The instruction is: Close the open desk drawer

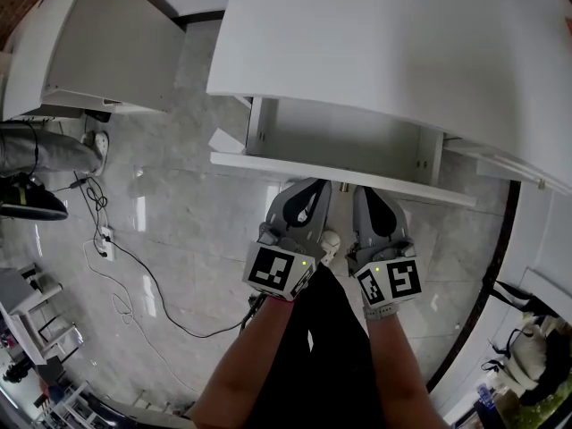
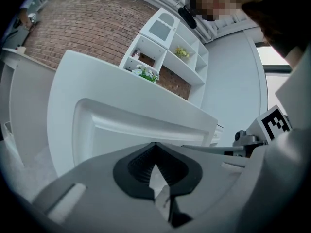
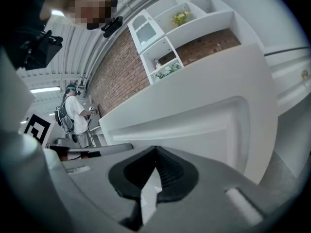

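A white desk (image 1: 402, 52) has its drawer (image 1: 349, 141) pulled out toward me, the white front panel (image 1: 340, 175) nearest. My left gripper (image 1: 308, 188) and right gripper (image 1: 367, 195) are side by side just below that panel, tips pointing at it. Whether they touch it I cannot tell. Both are shut with nothing between the jaws. In the left gripper view the gripper (image 2: 155, 147) faces the recessed drawer front (image 2: 141, 130). The right gripper view shows the gripper (image 3: 155, 152) before the same drawer front (image 3: 204, 123).
A second white desk (image 1: 107, 52) stands at the left. Cables (image 1: 125, 275) and a power strip (image 1: 107, 241) lie on the tiled floor. A white shelf unit (image 2: 170, 47) hangs on a brick wall behind the desk. A person (image 3: 75, 113) stands far off.
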Demonstrator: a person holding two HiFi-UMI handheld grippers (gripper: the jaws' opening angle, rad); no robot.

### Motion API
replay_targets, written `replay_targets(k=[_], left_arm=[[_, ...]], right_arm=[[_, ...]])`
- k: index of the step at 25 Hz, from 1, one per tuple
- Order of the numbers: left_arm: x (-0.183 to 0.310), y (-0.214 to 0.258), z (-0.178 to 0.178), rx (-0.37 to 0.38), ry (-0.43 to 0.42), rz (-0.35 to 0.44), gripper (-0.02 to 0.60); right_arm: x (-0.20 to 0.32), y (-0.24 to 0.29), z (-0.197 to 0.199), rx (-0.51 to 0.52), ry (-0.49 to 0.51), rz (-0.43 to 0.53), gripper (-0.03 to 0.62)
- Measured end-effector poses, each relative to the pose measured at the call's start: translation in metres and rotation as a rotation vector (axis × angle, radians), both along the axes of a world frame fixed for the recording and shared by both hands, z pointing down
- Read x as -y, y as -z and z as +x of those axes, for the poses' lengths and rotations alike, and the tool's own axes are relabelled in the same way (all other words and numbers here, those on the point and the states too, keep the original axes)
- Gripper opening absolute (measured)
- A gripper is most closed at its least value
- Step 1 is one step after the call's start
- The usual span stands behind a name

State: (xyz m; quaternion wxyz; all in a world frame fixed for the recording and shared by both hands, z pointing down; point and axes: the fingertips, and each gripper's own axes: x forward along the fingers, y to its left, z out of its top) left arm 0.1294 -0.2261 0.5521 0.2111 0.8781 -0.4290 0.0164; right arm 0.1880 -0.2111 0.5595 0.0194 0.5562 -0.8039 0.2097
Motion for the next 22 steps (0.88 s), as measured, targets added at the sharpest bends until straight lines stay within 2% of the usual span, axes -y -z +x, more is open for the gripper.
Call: replay_targets(k=[5,22], left_arm=[[0.013,-0.002,0.000,0.023,-0.030,0.005,0.002],[0.056,-0.001,0.011,-0.027,-0.053,-0.012,0.002]], right_arm=[[0.015,0.000,0.000,0.004,-0.014,-0.012,-0.002],[0.057,-0.002,0.013,0.058,-0.073,-0.032,-0.002]])
